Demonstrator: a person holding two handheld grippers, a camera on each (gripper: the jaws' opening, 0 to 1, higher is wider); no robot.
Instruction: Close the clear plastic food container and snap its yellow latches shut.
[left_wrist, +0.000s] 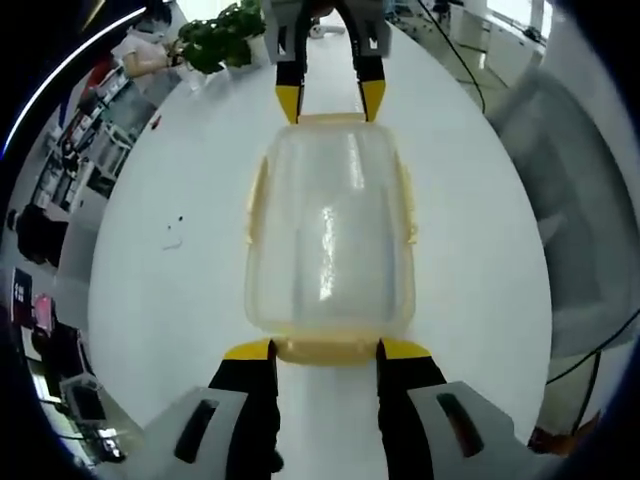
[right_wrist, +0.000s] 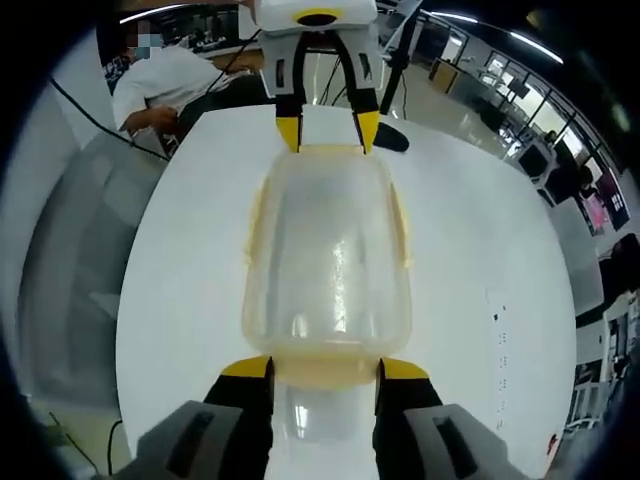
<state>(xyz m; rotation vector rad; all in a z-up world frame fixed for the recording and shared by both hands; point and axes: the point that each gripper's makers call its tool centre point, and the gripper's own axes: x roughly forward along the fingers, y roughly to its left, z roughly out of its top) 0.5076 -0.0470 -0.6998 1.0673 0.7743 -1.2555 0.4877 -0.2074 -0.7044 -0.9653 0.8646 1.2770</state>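
The clear plastic food container is seen lying on the white table, lid on, between the two tongs, which face each other across its length.

In the left gripper view, the left tongs are spread about as wide as the container's short end. Their yellow tips are placed at either side of the near yellow latch, touching or just beside it; nothing is clamped between them. At the far end, the right tongs are seen with their yellow tips just at the far rim, likewise parted and gripping nothing.

In the right gripper view, the same layout is shown from the other end: the right tongs are held open at the near end of the container, one tip at each side of the near latch, and the left tongs are seen at the far rim.

Yellow side latches are visible along the long edges. Whether any latch is snapped down cannot be told.

A potted plant is seen at the far edge of the table, and a person in white beyond it.
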